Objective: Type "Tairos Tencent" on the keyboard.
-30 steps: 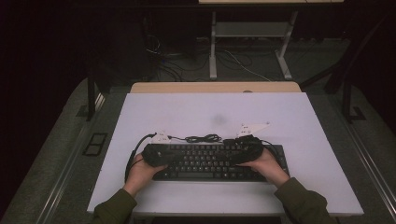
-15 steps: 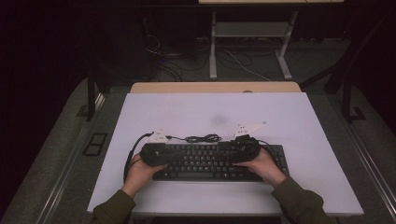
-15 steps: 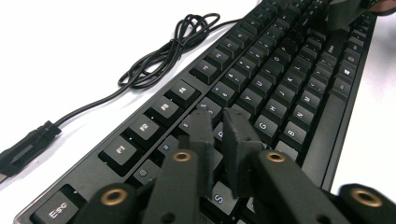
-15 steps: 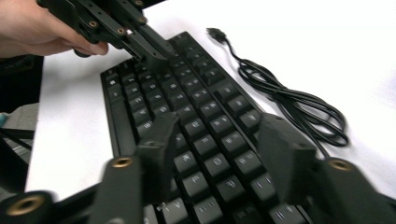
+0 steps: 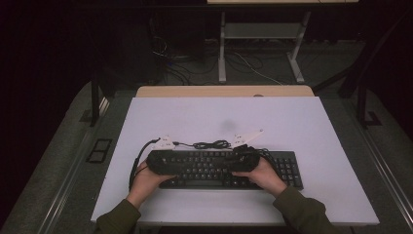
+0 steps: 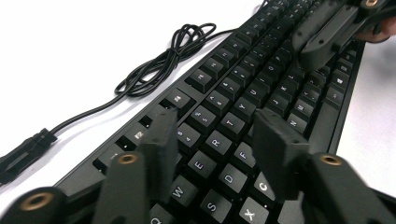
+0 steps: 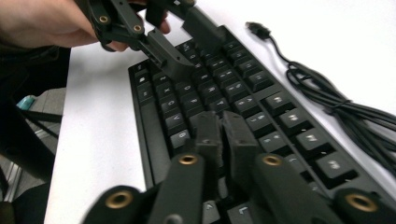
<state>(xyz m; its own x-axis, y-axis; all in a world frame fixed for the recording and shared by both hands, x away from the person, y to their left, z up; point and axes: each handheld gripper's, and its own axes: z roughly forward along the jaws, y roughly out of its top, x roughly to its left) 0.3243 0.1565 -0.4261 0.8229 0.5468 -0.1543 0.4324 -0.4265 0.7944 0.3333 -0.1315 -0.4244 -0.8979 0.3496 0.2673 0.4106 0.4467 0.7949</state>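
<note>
Two grippers hung over the black keyboard [image 5: 229, 168], which lay near the front of the white table [image 5: 292, 122]; the left gripper [image 6: 215, 135] had just been opening, nothing between its jaws; the right gripper [image 7: 223, 128] had just closed, empty; a bundled black cable [image 5: 210, 144] lay just behind the keys.

Overhead view distant; both gripper views closely share keyboard [image 5: 229, 168]

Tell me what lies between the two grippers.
In the high view, only the black keyboard's middle rows of keys lie between the left gripper and the right gripper. The left gripper view shows the same stretch of keys, nothing on them.
</note>
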